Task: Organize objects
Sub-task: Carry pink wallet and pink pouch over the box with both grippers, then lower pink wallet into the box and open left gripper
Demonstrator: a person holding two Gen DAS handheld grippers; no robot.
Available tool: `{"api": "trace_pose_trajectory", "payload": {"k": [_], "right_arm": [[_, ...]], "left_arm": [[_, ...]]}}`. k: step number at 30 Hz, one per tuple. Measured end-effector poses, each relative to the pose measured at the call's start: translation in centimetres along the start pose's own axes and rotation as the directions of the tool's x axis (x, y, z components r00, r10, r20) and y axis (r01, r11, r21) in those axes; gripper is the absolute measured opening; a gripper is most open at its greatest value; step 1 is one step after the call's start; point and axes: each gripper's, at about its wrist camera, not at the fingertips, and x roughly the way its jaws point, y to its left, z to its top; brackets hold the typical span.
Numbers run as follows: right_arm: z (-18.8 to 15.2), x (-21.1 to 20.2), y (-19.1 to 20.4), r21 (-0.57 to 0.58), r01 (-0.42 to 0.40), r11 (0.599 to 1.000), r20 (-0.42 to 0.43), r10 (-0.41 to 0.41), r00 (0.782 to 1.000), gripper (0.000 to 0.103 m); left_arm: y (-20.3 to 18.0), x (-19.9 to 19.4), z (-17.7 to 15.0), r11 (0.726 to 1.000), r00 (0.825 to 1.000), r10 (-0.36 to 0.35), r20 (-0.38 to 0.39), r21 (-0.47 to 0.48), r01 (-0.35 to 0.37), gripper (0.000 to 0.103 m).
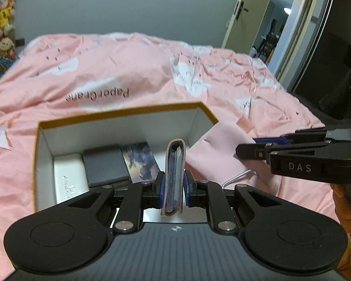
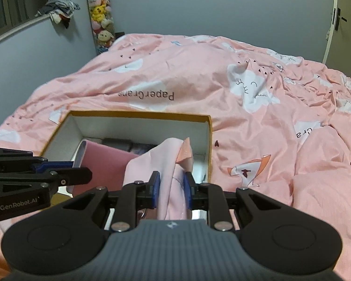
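Here the left gripper point(image 1: 174, 185) is clamping an upright pink card wallet point(image 1: 174, 175) — the open white cardboard box point(image 1: 119, 119) lying just beyond it, mid-frame; the right gripper point(image 2: 171, 188) is pinching pink cloth point(image 2: 166, 164).

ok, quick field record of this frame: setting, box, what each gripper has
setting: bed with pink duvet
box: open cardboard box on the duvet, white inside
box contents: flat items on the floor, a white one, a dark grey one, a printed one
left gripper: shut on a pink card wallet, held on edge over the box
right gripper: shut on a fold of pink cloth, at the box's near right corner
wire hanger hook: just right of the box
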Motion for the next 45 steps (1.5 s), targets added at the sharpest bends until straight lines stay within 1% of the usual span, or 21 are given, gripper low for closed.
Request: {"api": "trace_pose_trajectory", "payload": {"k": [3, 5, 10, 17, 19, 21, 25, 28, 29, 30, 32, 35, 36, 37, 38, 39, 41, 42, 43, 44, 45], "right_arm": [[0.2, 0.4, -0.2, -0.011, 0.015, 1.0, 0.008, -0.015, 1.0, 0.023], [0.4, 0.3, -0.3, -0.02, 0.027, 0.999, 0.03, -0.027, 0.999, 0.022], [0.8, 0.6, -0.5, -0.035, 0.058, 0.998, 0.05, -0.056, 0.997, 0.022], [2.0, 0.9, -2.8, 0.032, 0.056, 0.998, 0.08, -0.059, 0.995, 0.022], [2.3, 1.0, -3.3, 0.04, 0.057, 0.998, 0.084, -0.06, 0.995, 0.022], [2.5, 1.1, -3.9, 0.056, 0.058, 0.997, 0.092, -0.063, 0.994, 0.022], [2.9, 1.1, -5.0, 0.077, 0.057, 0.995, 0.108, -0.065, 0.992, 0.022], [3.0, 1.2, -5.6, 0.087, 0.045, 0.995, 0.105, -0.054, 0.993, 0.022], [2.9, 1.2, -5.7, 0.091, 0.044, 0.995, 0.105, -0.054, 0.993, 0.022], [2.9, 1.3, -5.8, 0.093, 0.044, 0.995, 0.105, -0.054, 0.993, 0.022], [2.8, 1.5, -6.0, 0.094, 0.042, 0.995, 0.104, -0.051, 0.993, 0.022], [2.8, 1.8, -6.2, 0.1, 0.037, 0.994, 0.1, -0.047, 0.994, 0.022], [2.9, 1.9, -6.2, 0.097, 0.038, 0.995, 0.099, -0.048, 0.994, 0.022], [2.9, 2.0, -6.1, 0.092, 0.039, 0.995, 0.099, -0.048, 0.994, 0.022], [2.9, 2.0, -6.1, 0.09, 0.039, 0.995, 0.098, -0.048, 0.994, 0.022], [2.9, 2.1, -6.1, 0.087, 0.04, 0.995, 0.097, -0.048, 0.994, 0.022], [2.9, 2.1, -6.0, 0.082, 0.044, 0.996, 0.097, -0.052, 0.994, 0.022], [2.8, 2.1, -6.0, 0.08, 0.044, 0.996, 0.098, -0.052, 0.994, 0.022], [2.8, 2.1, -6.0, 0.079, 0.044, 0.996, 0.099, -0.052, 0.994, 0.022], [2.8, 2.2, -6.0, 0.08, 0.044, 0.996, 0.1, -0.052, 0.994, 0.023], [2.8, 2.2, -6.0, 0.081, 0.045, 0.996, 0.099, -0.053, 0.994, 0.023]], "left_arm": [[0.3, 1.3, 0.2, 1.0, 0.999, -0.022, -0.04, -0.001, 0.022, 0.018], [0.3, 2.2, 0.3, 1.0, 0.998, -0.031, -0.059, 0.0, 0.032, 0.018], [-0.4, 3.7, 0.8, 0.999, 0.997, -0.035, -0.076, 0.025, 0.037, 0.018], [-0.3, 5.7, 2.4, 0.992, 0.985, -0.101, -0.138, 0.066, 0.111, 0.018], [-0.4, 6.8, 3.1, 0.989, 0.98, -0.116, -0.162, 0.077, 0.13, 0.018], [-0.6, 7.9, 3.6, 0.981, 0.971, -0.144, -0.188, 0.103, 0.166, 0.018], [-1.2, 10.2, 4.6, 0.955, 0.942, -0.2, -0.271, 0.163, 0.249, 0.018], [-1.1, 11.3, 5.7, 0.951, 0.933, -0.201, -0.298, 0.169, 0.259, 0.018], [-0.8, 11.7, 6.1, 0.957, 0.932, -0.201, -0.3, 0.143, 0.253, 0.018], [-0.6, 12.0, 6.4, 0.963, 0.937, -0.189, -0.293, 0.133, 0.236, 0.018], [-0.9, 12.5, 6.6, 0.963, 0.947, -0.153, -0.281, 0.175, 0.208, 0.018], [-1.0, 13.4, 7.3, 0.957, 0.948, -0.152, -0.28, 0.198, 0.212, 0.02], [-1.3, 13.6, 7.4, 0.951, 0.954, -0.131, -0.269, 0.237, 0.197, 0.022], [-1.7, 13.8, 7.4, 0.943, 0.963, -0.094, -0.254, 0.286, 0.167, 0.026], [-2.2, 14.0, 7.2, 0.93, 0.973, -0.039, -0.229, 0.348, 0.119, 0.028], [-2.7, 14.2, 7.0, 0.914, 0.979, 0.011, -0.204, 0.4, 0.073, 0.031], [-3.2, 14.4, 6.4, 0.884, 0.984, 0.082, -0.159, 0.468, 0.003, 0.034], [-3.3, 14.3, 6.2, 0.875, 0.985, 0.096, -0.143, 0.484, -0.015, 0.038], [-3.2, 14.1, 6.1, 0.875, 0.986, 0.093, -0.136, 0.483, -0.016, 0.042], [-3.0, 13.8, 5.9, 0.883, 0.987, 0.086, -0.135, 0.469, -0.013, 0.045], [-2.8, 13.5, 5.9, 0.89, 0.988, 0.081, -0.13, 0.455, -0.013, 0.051]]}}
